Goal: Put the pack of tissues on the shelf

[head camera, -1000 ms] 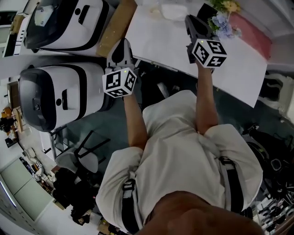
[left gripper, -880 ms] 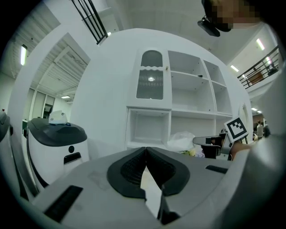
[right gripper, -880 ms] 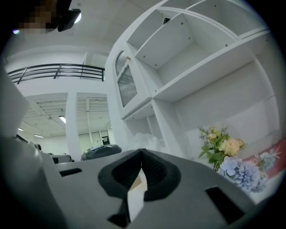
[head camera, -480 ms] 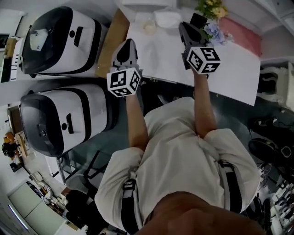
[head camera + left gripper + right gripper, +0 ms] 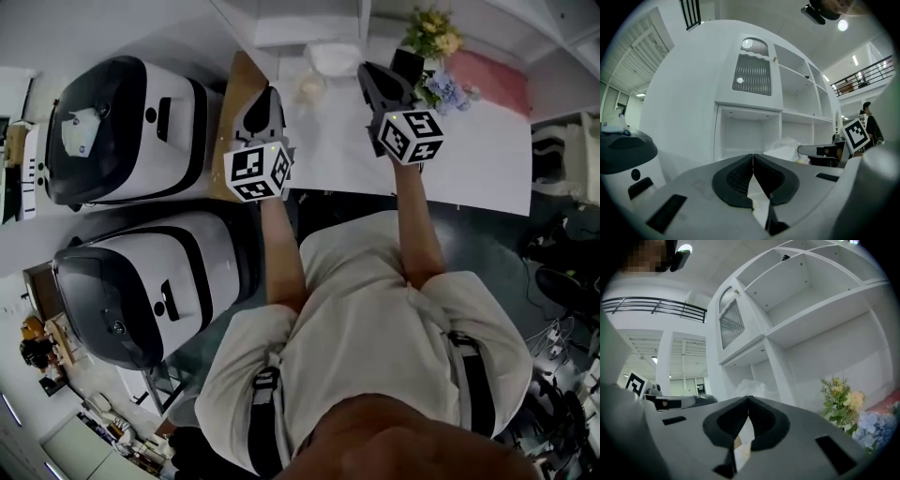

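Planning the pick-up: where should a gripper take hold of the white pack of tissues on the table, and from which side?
Probably across the near edge of the pack of tissues, coming level from the open front of the table: it lies low and soft-looking at the back by the shelf, with flowers beside it.

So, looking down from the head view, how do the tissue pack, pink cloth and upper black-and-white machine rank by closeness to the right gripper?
1. Tissue pack, just up-left of the right gripper.
2. Pink cloth, to its right.
3. Upper black-and-white machine, far left.
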### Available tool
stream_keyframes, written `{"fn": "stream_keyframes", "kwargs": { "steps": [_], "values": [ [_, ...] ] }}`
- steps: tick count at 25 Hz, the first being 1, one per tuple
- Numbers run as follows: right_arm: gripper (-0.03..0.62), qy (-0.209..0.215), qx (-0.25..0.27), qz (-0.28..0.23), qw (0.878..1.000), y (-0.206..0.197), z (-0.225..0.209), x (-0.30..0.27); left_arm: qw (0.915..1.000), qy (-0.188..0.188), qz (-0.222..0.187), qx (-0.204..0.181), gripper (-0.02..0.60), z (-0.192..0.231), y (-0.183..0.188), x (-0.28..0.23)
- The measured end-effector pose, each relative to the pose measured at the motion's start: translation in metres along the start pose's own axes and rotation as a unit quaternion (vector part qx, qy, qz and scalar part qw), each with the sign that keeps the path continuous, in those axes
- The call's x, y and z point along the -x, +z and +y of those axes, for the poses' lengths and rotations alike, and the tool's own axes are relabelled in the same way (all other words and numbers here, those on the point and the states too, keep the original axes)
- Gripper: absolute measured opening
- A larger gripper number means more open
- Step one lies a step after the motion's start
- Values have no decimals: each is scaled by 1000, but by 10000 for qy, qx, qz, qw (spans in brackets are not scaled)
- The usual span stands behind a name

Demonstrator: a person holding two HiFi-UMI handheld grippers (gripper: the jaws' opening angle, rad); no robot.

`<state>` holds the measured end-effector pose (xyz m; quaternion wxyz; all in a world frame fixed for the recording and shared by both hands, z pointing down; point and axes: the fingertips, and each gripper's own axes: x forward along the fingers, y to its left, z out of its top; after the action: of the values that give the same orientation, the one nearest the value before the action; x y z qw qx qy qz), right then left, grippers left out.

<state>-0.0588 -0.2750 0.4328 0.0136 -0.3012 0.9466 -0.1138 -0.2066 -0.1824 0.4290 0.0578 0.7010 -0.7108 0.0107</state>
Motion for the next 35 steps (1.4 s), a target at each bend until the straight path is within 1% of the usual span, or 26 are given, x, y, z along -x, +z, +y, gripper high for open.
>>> {"fn": "stream_keyframes", "kwargs": {
  "steps": [3, 6, 14, 19, 26, 30, 35],
  "values": [
    [69, -174, 28, -23, 9998, -1, -1, -16, 9998, -170, -47, -20, 11, 15, 8, -18],
    [69, -383, -25, -31, 9993, -4, -5, -28, 9994, -339, -9, -43, 11, 27, 10, -35],
    [69, -875, -88, -40, 9961, -9, -13, -41, 9953, -965, 99, 78, 11, 35, 6, -83],
    [69, -1119, -162, -291, 9932, -2, -13, -40, 9902, -1382, 123, 131, 11, 29, 6, -106],
    [69, -1515, -308, -489, 9868, -7, -14, -42, 9801, -1975, 185, -13, 11, 19, 7, -131],
    [67, -1719, -322, -580, 9829, -5, -14, -44, 9751, -2208, 214, -3, 11, 18, 8, -139],
    [68, -1918, -410, -663, 9783, -9, -14, -48, 9695, -2426, 341, -37, 11, 19, -1, -135]
  ]
}}
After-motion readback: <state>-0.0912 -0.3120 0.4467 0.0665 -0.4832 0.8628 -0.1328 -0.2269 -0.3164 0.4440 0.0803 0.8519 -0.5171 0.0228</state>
